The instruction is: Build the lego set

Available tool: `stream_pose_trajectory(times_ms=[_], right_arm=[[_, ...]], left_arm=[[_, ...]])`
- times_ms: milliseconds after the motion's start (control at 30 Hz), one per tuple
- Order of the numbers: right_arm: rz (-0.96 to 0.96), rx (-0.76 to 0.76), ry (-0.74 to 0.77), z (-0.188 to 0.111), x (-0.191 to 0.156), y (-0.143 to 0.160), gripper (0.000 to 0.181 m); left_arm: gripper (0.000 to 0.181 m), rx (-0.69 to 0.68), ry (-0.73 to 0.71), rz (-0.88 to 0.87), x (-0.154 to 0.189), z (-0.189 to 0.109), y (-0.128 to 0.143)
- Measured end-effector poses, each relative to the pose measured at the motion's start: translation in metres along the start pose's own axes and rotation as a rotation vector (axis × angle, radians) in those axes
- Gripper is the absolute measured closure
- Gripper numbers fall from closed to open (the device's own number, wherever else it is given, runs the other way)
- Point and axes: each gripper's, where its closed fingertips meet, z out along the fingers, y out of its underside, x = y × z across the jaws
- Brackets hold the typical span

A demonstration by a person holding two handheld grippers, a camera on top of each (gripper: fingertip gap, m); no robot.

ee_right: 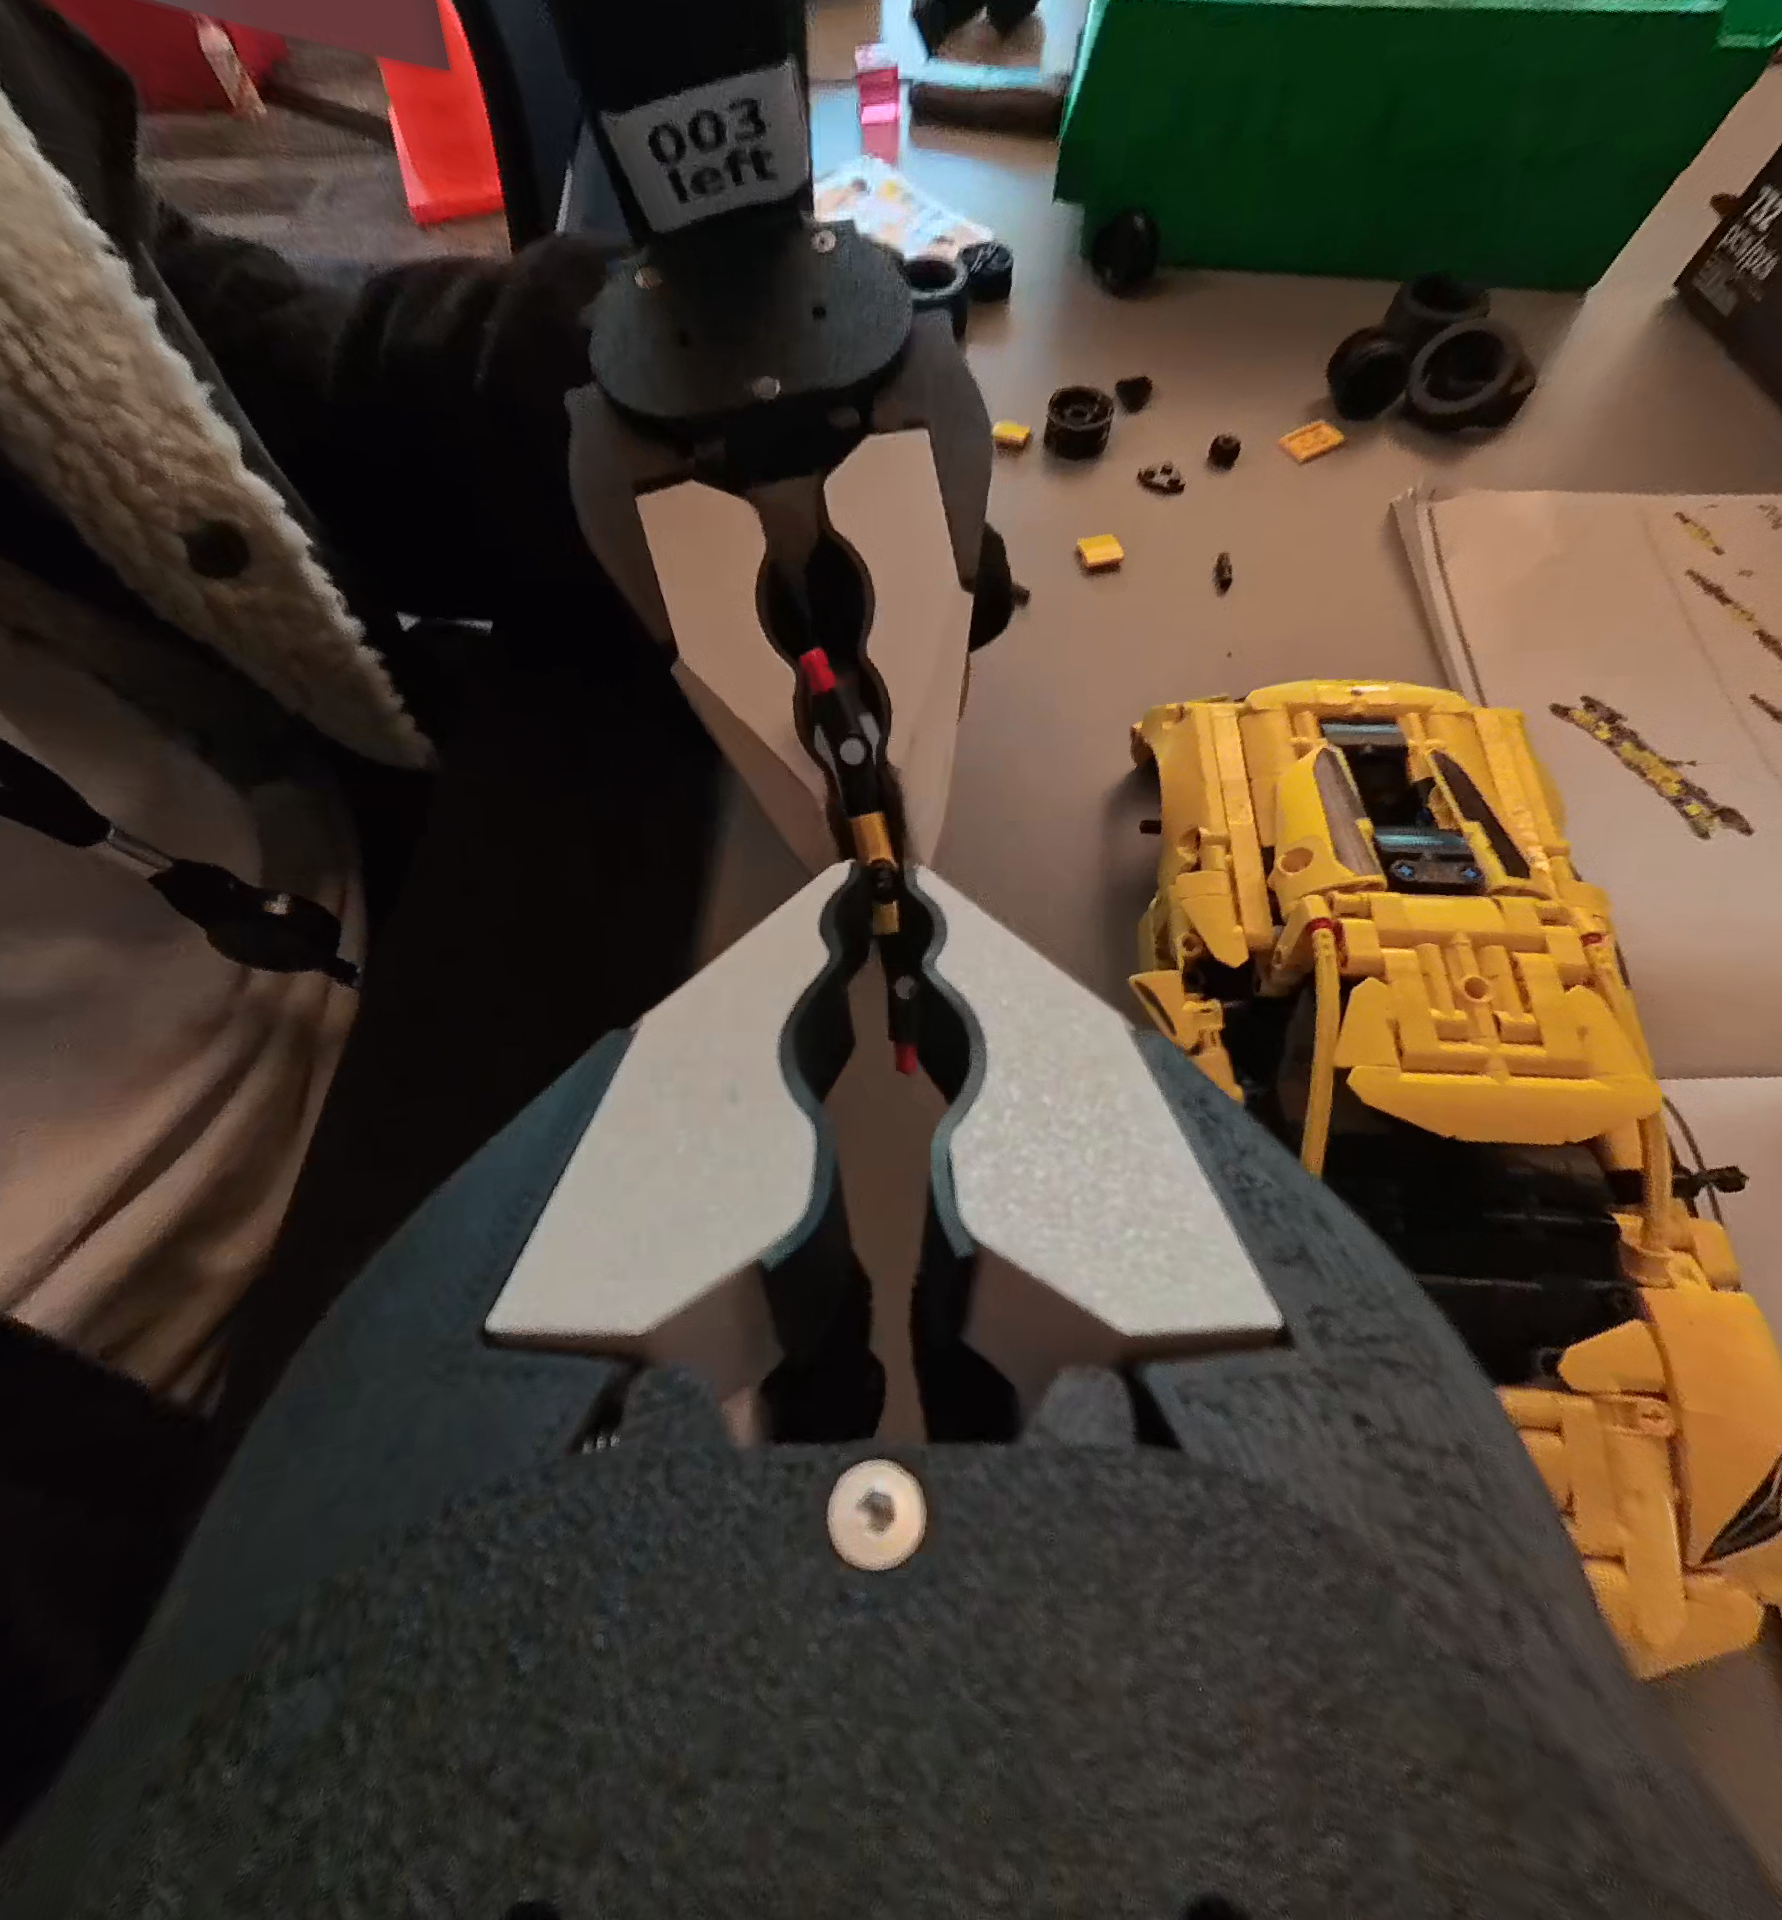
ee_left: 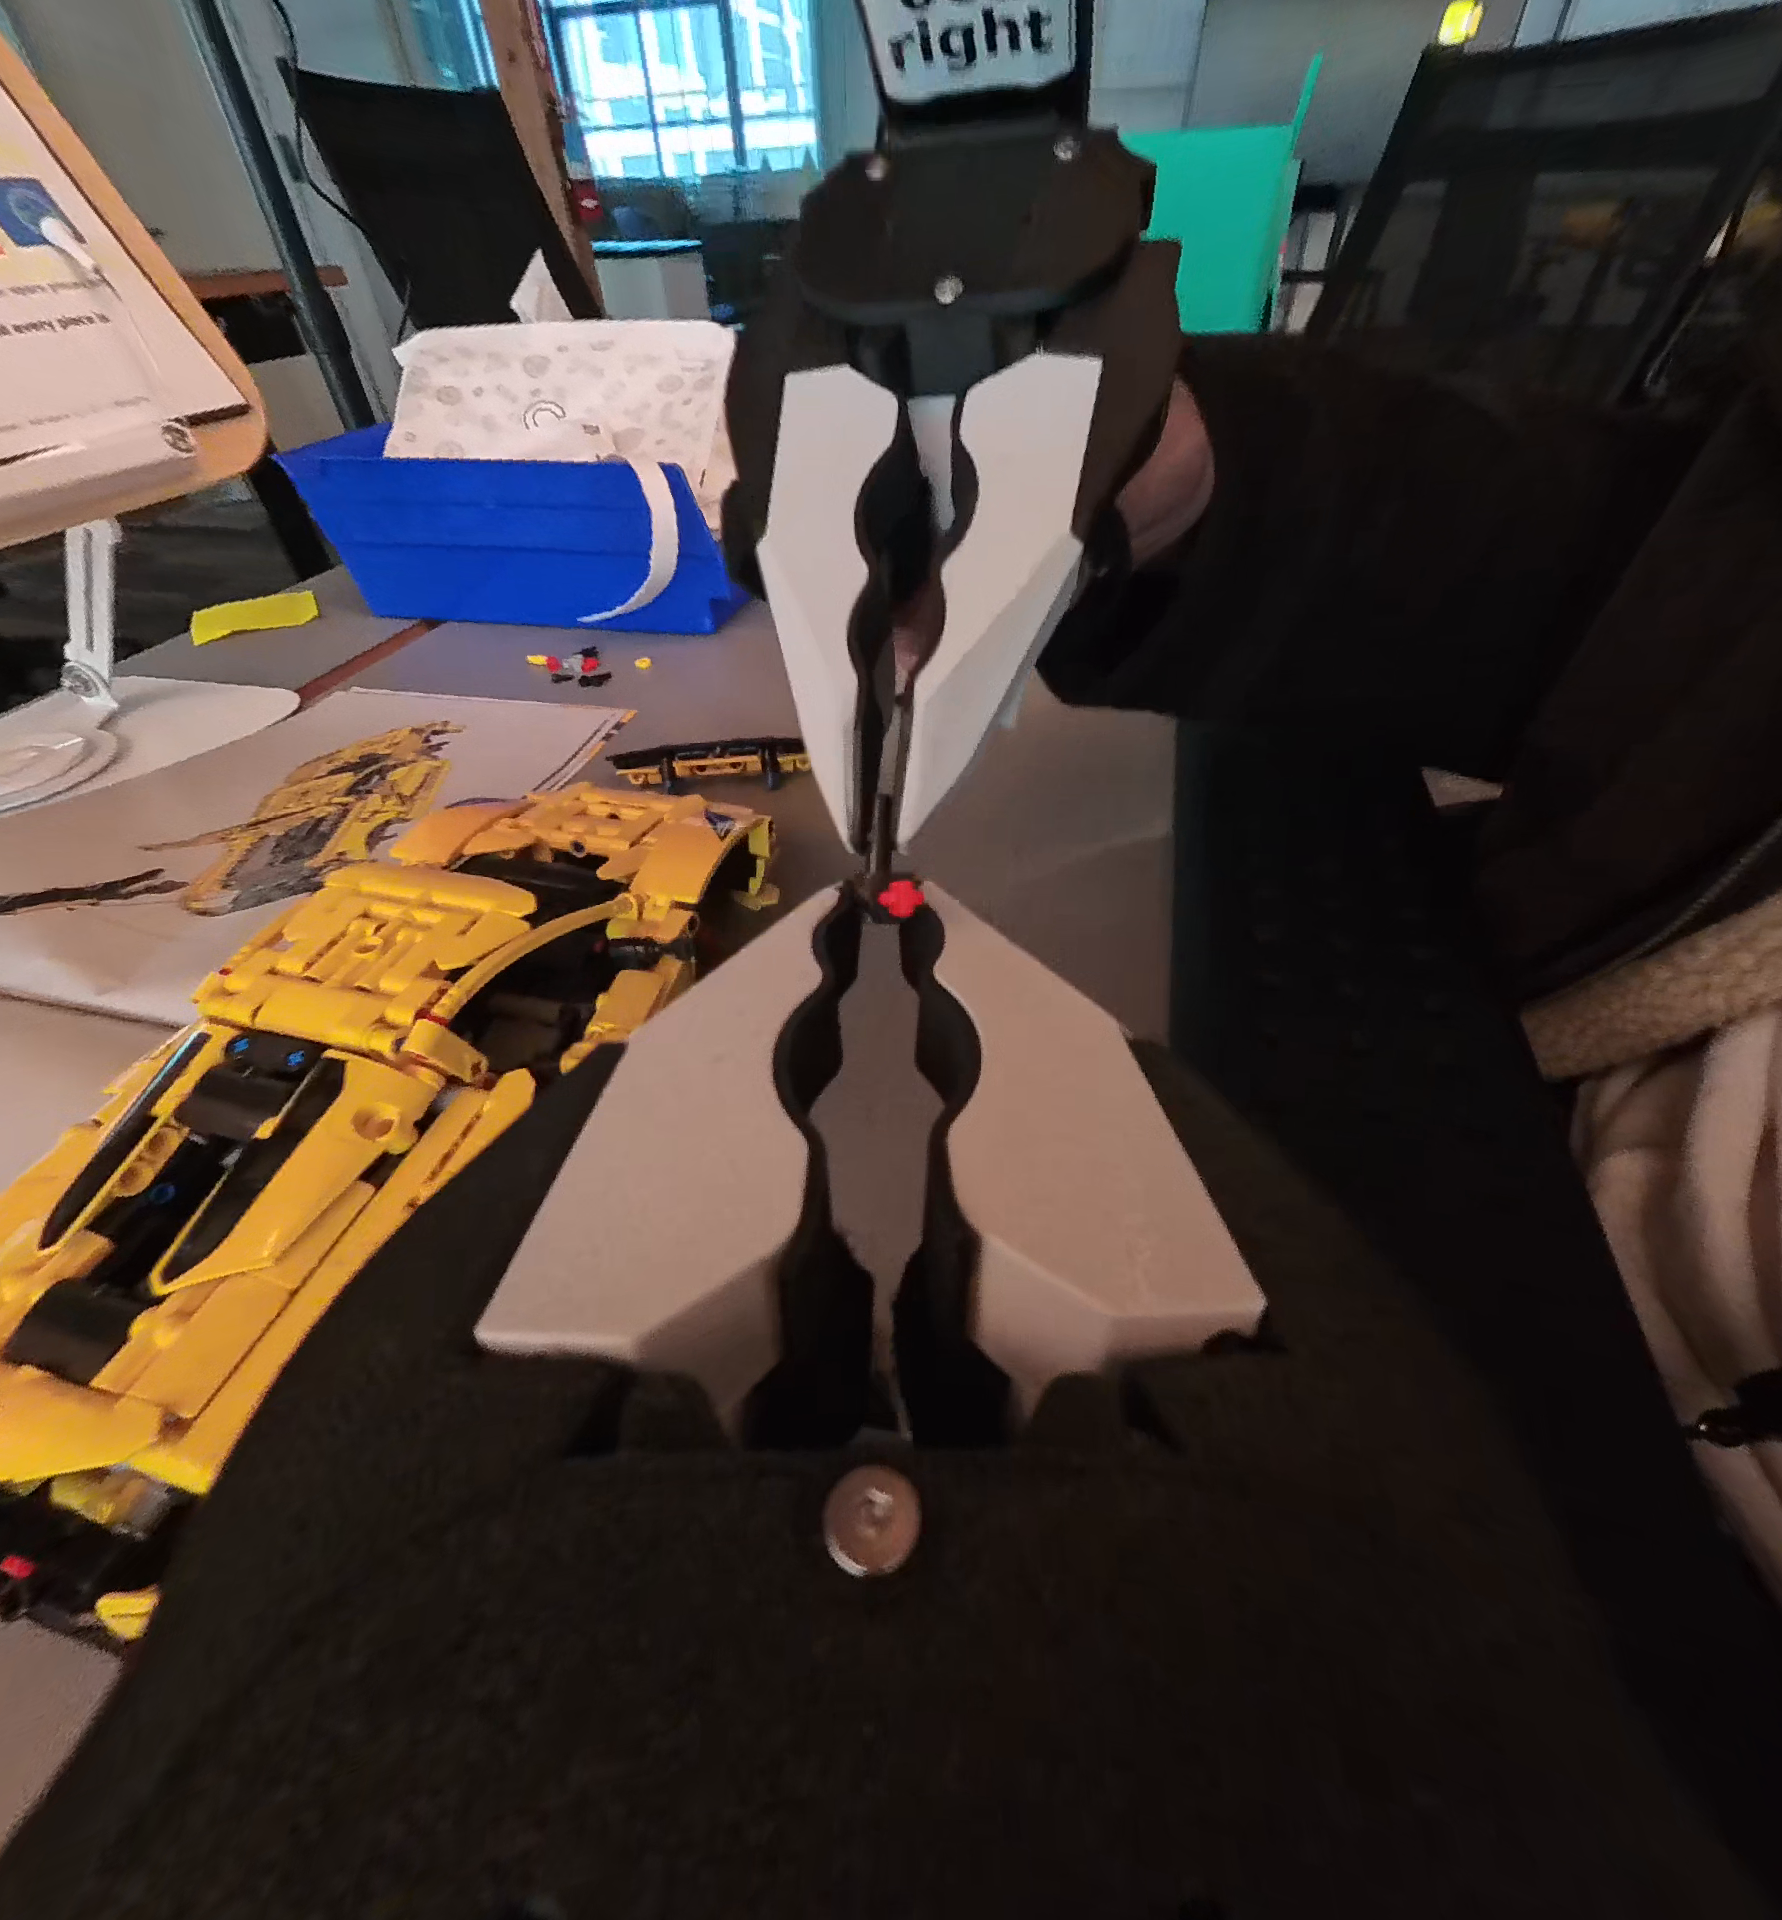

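A grey tabletop [ee_left: 1053, 831] in a workshop-like room carried the build, with the yellow car [ee_left: 347, 1039] as the landmark. In the left wrist view, the left tongs [ee_left: 882, 902] were nearly closed on a thin black assembly [ee_left: 882, 831] ending in a red pin [ee_left: 899, 898], held in the air to the right of the car. The right tongs [ee_left: 871, 831] met them tip to tip from above, pinched on the same piece. Behind the car a blue bin [ee_left: 513, 540] and a scatter of small parts [ee_left: 580, 665] were seen.

In the right wrist view, the assembly [ee_right: 871, 821] was seen as a black and yellow rod clamped by the right tongs [ee_right: 879, 883] and by the left tongs [ee_right: 871, 842], left of the car [ee_right: 1438, 1039]. Beyond the car, loose tyres [ee_right: 1427, 364] lay on the tabletop [ee_right: 1282, 582].

The grip appeared to be narrow at both ends; a twist or uneven pull was judged likely to pop the rod apart or drop it onto the car.
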Motion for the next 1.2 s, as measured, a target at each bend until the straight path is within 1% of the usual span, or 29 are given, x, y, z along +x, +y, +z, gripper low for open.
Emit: stream_pose_trajectory(times_ms=[100,200,400,533,633,700,800,967,1067,1100,1133,1167,1200], right_arm=[[-0.004,-0.041,-0.015,-0.001,-0.003,0.002,0.176],[-0.044,-0.158,-0.005,0.002,-0.003,0.014,0.176],[-0.067,-0.251,-0.007,0.006,-0.003,0.027,0.176],[-0.033,-0.173,-0.024,0.006,-0.002,0.022,0.176],[-0.054,-0.195,-0.001,0.010,-0.001,0.027,0.176],[-0.058,-0.169,-0.017,0.010,-0.004,0.023,0.176],[-0.060,-0.211,-0.018,0.013,-0.004,0.030,0.176],[-0.037,-0.135,-0.016,0.008,-0.002,0.018,0.176],[-0.070,-0.099,0.029,0.004,0.003,0.008,0.175],[-0.092,-0.095,0.049,0.003,0.004,0.007,0.169],[-0.108,-0.090,0.080,0.003,0.007,0.006,0.157],[-0.125,-0.087,0.107,0.003,0.009,0.005,0.150],[-0.142,-0.086,0.123,0.002,0.010,0.005,0.153]], left_arm=[[0.175,-0.012,0.013,0.007,0.003,0.002,0.002],[0.175,-0.081,0.006,0.043,0.005,0.007,0.013],[0.176,-0.149,-0.011,0.075,0.004,0.011,0.024],[0.176,-0.123,-0.004,0.032,0.002,0.008,0.020],[0.176,-0.153,-0.006,0.041,0.003,0.009,0.025],[0.176,-0.146,0.006,0.064,0.007,0.011,0.024],[0.176,-0.189,-0.005,0.097,0.007,0.013,0.031],[0.175,-0.102,0.022,-0.009,0.004,0.009,0.018],[0.175,-0.029,0.048,-0.117,0.000,0.006,0.009],[0.175,-0.001,0.064,-0.162,-0.001,0.004,0.006],[0.174,0.027,0.075,-0.201,-0.003,0.001,0.002],[0.174,0.054,0.080,-0.230,-0.005,-0.002,-0.002],[0.174,0.077,0.092,-0.257,-0.006,-0.004,-0.005]])
